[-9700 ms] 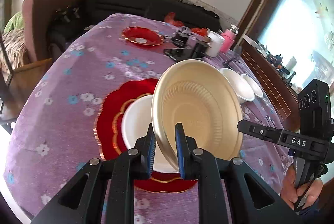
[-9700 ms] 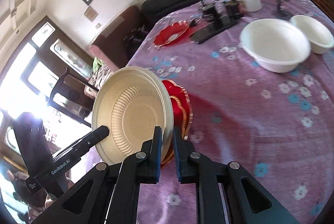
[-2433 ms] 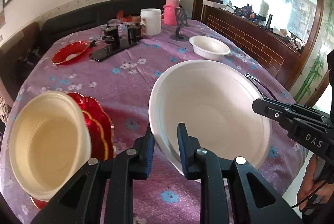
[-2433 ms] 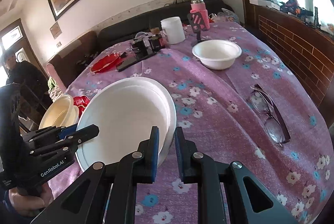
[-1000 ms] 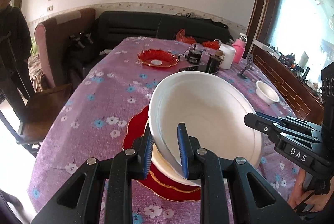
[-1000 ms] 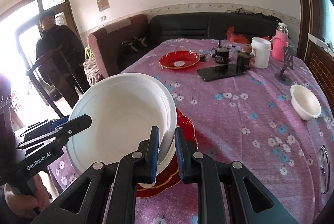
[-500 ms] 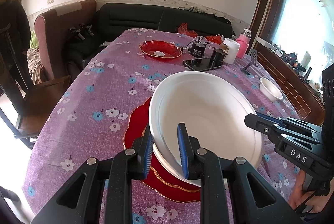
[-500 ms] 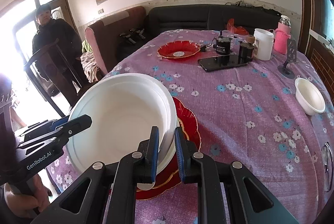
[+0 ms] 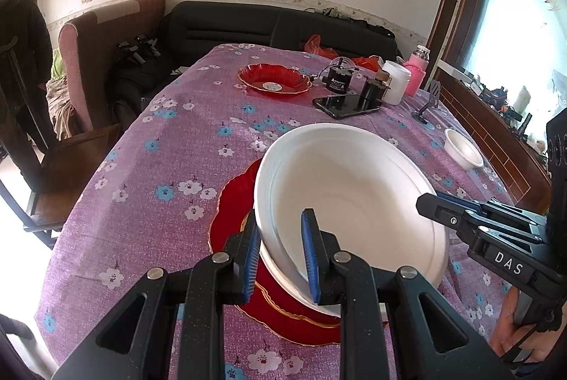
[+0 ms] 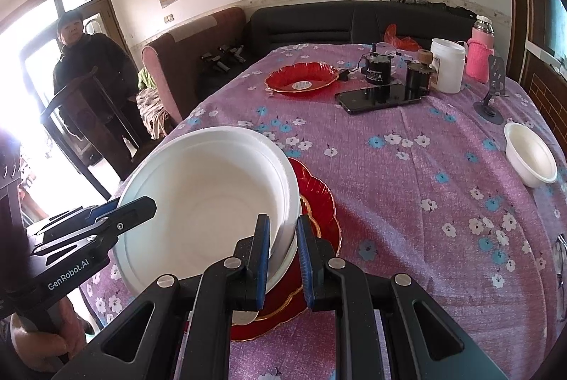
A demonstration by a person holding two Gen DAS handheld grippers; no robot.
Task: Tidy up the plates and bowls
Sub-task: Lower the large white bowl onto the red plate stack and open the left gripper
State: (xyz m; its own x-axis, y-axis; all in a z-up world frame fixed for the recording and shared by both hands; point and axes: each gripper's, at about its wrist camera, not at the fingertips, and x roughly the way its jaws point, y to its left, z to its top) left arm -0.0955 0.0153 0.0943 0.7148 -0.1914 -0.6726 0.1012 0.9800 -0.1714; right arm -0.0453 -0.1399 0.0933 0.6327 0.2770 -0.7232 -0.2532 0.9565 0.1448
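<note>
A large white bowl (image 9: 354,195) sits on a stack of a pale dish and a red gold-rimmed plate (image 9: 234,220). My left gripper (image 9: 280,256) has its jaws either side of the bowl's left rim, slightly parted. My right gripper (image 10: 281,256) straddles the bowl's (image 10: 212,195) right rim over the red plate (image 10: 319,199), jaws also slightly parted. Each gripper shows in the other's view. A small white bowl (image 9: 462,151) stands at the table's right edge and shows in the right wrist view (image 10: 529,156). A second red plate (image 9: 274,78) lies far back.
A phone (image 10: 377,98), two black jars, a white tub (image 10: 447,64), a pink flask (image 10: 480,50) and a phone stand (image 10: 492,96) sit at the table's far side. A wooden chair (image 9: 60,174) and armchair stand left. A person (image 10: 92,68) stands by the door.
The bowl has come down onto the stack on the red plate. Both grippers' jaws have widened a little around its rim.
</note>
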